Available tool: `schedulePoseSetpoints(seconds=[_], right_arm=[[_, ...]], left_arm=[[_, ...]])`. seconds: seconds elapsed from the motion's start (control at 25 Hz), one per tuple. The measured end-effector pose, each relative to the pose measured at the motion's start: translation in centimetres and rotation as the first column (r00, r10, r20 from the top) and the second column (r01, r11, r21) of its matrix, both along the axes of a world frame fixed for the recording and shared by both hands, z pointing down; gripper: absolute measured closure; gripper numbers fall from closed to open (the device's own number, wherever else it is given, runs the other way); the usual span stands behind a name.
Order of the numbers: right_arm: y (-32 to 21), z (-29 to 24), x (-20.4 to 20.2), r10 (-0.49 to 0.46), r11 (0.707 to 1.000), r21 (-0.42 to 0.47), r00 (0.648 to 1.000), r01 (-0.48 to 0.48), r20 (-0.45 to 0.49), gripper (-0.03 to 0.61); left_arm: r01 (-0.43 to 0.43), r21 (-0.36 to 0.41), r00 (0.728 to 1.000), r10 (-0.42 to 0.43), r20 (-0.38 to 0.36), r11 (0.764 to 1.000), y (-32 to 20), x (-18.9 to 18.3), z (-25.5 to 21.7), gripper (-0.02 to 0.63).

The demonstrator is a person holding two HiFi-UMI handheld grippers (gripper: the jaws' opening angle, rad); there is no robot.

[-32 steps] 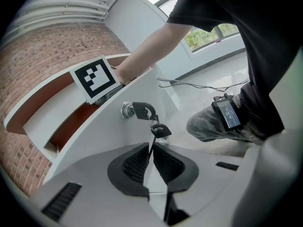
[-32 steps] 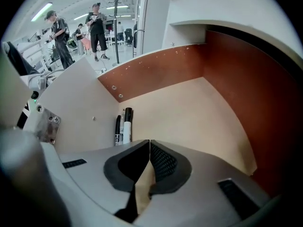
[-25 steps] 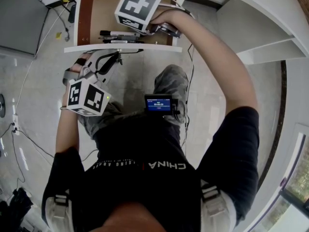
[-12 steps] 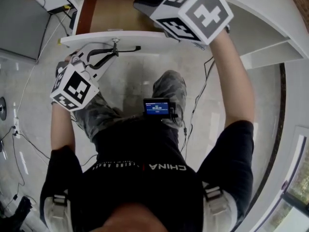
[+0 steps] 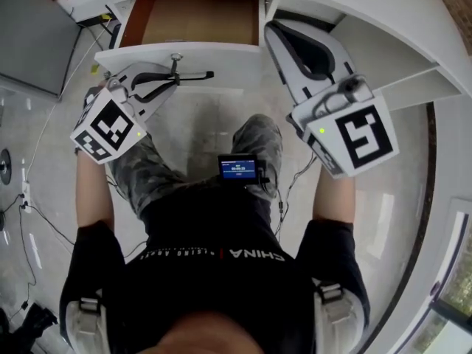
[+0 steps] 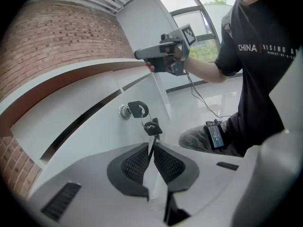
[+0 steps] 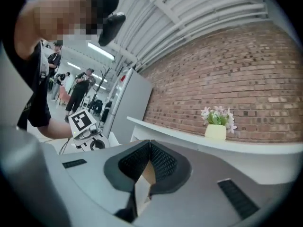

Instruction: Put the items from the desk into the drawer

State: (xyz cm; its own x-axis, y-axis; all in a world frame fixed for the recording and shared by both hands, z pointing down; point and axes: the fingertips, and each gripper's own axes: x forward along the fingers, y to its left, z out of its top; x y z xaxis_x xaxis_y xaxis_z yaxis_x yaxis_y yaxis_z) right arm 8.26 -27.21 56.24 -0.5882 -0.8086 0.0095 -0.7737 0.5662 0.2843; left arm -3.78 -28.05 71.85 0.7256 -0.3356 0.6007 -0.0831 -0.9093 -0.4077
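Left gripper [image 6: 151, 148] pinches the dangling key [image 6: 152, 126] – it could slip free, leaving the drawer [image 5: 184, 50] open – right gripper [image 7: 150, 145] pressed together, empty.

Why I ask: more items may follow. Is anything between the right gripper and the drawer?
Nothing visible: the right gripper hangs shut beside the open drawer; the left gripper pinches its dangling key.

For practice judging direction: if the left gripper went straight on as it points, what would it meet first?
Probably the hanging key just beyond the left gripper's closed tips, then the drawer front; depth is unclear.
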Motion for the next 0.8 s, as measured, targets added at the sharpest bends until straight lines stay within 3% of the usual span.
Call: schedulePoseSetpoints(seconds=[0.12, 0.56, 0.8], right_arm=[[1.8, 0.9, 0.8, 0.001, 1.000, 0.016, 0.998, -0.002, 0.063, 0.561], [2.5, 0.8, 0.6, -0.008, 1.000, 0.024, 0.998, 0.007, 0.065, 0.561], [1.6, 1.4, 0.3, -0.001, 0.999, 0.042, 0.995, -0.003, 0.104, 0.561]], left_arm=[[0.003, 0.000, 1.000, -0.003, 0.001, 1.000, 0.1, -0.1, -0.2, 0.574], [0.005, 0.003, 1.000, -0.005, 0.022, 1.000, 0.2, -0.2, -0.1, 0.574], [0.011, -0.002, 1.000, -0.011, -0.022, 1.000, -0.9, 0.6, 0.0, 0.574]])
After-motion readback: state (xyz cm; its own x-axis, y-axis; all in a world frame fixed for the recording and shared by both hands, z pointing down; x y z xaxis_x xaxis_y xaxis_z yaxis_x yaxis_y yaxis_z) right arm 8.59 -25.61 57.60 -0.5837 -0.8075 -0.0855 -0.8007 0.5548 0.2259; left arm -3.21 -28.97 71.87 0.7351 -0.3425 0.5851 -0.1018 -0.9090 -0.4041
